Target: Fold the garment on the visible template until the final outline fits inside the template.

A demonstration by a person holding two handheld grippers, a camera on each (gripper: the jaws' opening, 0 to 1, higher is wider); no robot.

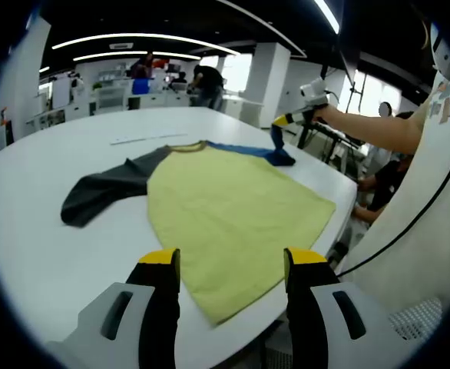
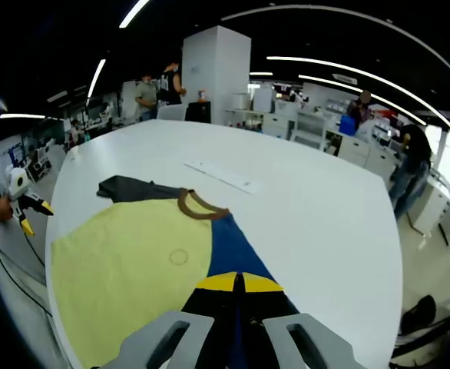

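Looking along the left claw in the left gripper view, its two yellow-tipped jaws stand wide apart with nothing between them, hovering over the near edge of the white table. The garment, a T-shirt with a yellow-green body, lies spread flat on the table, its hem close to the table's edge just ahead of the jaws. Its dark grey sleeve stretches out to the left, flat on the tabletop. Across the shirt, the blue sleeve is lifted at its end, pinched by the right claw, which a person's bare forearm holds out from the right. A thin pale strip lies on the table beyond the collar. People stand among desks in the background.

In the right gripper view, the right claw has its yellow tips pressed together on the blue sleeve, whose cloth runs from the jaws up toward the brown collar. The yellow-green body spreads to the left, and the dark grey sleeve shows beyond it. The pale strip lies on the table past the collar. At the far left edge the left claw hangs off the table's edge, its jaws parted.
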